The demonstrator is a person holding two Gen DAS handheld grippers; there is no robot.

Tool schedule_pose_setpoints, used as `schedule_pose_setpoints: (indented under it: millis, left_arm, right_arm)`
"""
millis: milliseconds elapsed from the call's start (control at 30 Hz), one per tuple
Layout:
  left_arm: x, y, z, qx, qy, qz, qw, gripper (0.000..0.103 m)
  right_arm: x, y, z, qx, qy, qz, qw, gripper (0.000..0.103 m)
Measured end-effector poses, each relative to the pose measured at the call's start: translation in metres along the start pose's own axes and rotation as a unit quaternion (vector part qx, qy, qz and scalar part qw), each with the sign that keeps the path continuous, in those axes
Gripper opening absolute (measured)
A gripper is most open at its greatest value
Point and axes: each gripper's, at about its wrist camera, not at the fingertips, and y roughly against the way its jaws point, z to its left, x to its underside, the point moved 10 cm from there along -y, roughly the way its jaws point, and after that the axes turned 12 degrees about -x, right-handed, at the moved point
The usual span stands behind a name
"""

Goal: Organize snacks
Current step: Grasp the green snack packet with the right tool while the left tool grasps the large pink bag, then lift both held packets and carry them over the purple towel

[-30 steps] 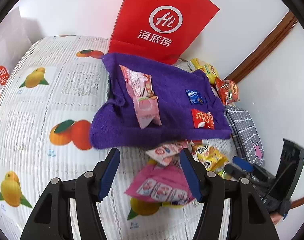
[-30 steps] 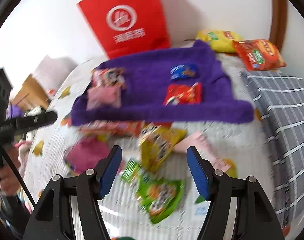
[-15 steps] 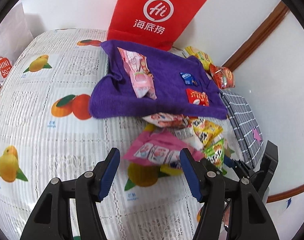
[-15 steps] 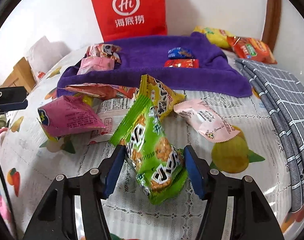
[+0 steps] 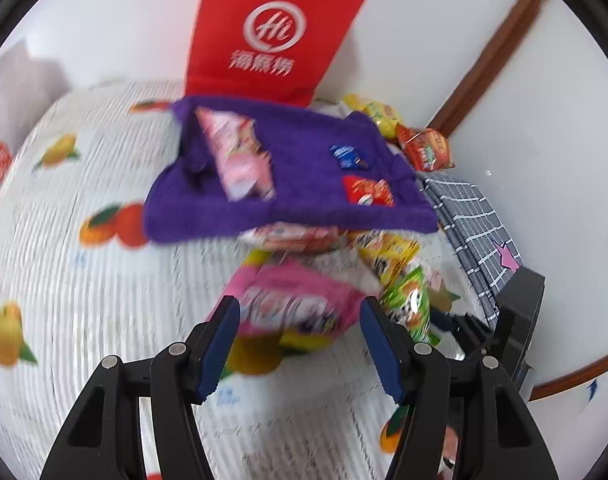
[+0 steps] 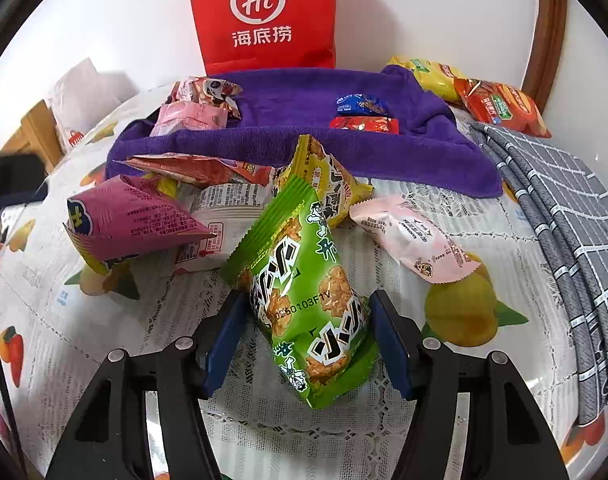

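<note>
At the lower centre of the right wrist view, the green snack packet [image 6: 304, 300] was gripped between the partly closed blue pads of the right gripper [image 6: 305, 336], standing tilted over the fruit-print cloth [image 6: 383, 420]. In the blurred left wrist view, the left gripper [image 5: 296, 344] was held about half open with nothing gripped, the pink snack bag [image 5: 292, 304] lying just beyond its tips. Farther up, a purple towel [image 6: 383, 160] bearing small packets was seen below a red paper bag [image 6: 260, 16] at the wall.

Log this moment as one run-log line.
right hand-held gripper: shut on green snack pack | left hand-held gripper: open, above pink snack bag | purple towel: four snacks
</note>
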Motion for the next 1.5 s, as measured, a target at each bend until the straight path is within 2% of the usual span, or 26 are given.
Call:
schedule_pose_setpoints:
  millis: [67,200,267,333,433,533,700,867,967,1067,1300,1500]
  left_arm:
    - [-0.004,-0.008,-0.005,-0.008,-0.007,0.002,0.9999,0.066]
    - [-0.001,-0.032,-0.013,0.009,-0.007,0.03,0.9995,0.066]
    - [-0.001,-0.045,-0.014,0.007,-0.005,0.041,0.9991,0.066]
    - [0.001,-0.051,-0.016,-0.004,-0.013,0.045,0.9989,0.066]
    - [0.011,-0.057,-0.024,-0.003,-0.046,0.044,0.998,0.067]
    - [0.018,-0.056,-0.027,0.0,-0.044,0.033,0.9985,0.071]
    - [0.025,-0.056,-0.033,-0.002,-0.059,0.026,0.998,0.077]
    - [0.029,-0.063,-0.032,0.001,-0.051,0.034,0.9981,0.085]
    - [0.038,-0.071,-0.033,0.008,-0.045,0.051,0.9977,0.083]
    - [0.041,-0.068,-0.034,-0.016,-0.062,0.031,0.9975,0.08]
    - [0.045,-0.06,-0.029,-0.009,-0.049,0.025,0.9984,0.067]
    - [0.045,-0.041,-0.02,-0.007,-0.041,0.014,0.9991,0.065]
  right_arm:
    - [0.0,0.002,-0.003,-0.016,-0.012,-0.007,1.0,0.061]
    - [0.002,0.011,-0.013,-0.032,-0.046,-0.024,0.998,0.059]
    - [0.006,0.017,-0.016,-0.021,-0.039,-0.025,0.999,0.058]
    - [0.011,0.029,-0.029,0.022,-0.034,-0.032,0.999,0.058]
    - [0.017,0.039,-0.047,0.044,-0.051,-0.039,0.997,0.058]
    - [0.019,0.044,-0.055,0.038,-0.076,-0.053,0.995,0.058]
    - [0.014,0.037,-0.05,0.053,-0.053,-0.044,0.996,0.058]
    - [0.016,0.038,-0.048,0.045,-0.05,-0.046,0.997,0.058]
    - [0.016,0.039,-0.05,0.048,-0.055,-0.046,0.996,0.058]
    - [0.016,0.039,-0.049,0.059,-0.05,-0.046,0.996,0.058]
    - [0.017,0.039,-0.049,0.063,-0.049,-0.046,0.996,0.057]
    - [0.017,0.04,-0.049,0.069,-0.047,-0.044,0.996,0.057]
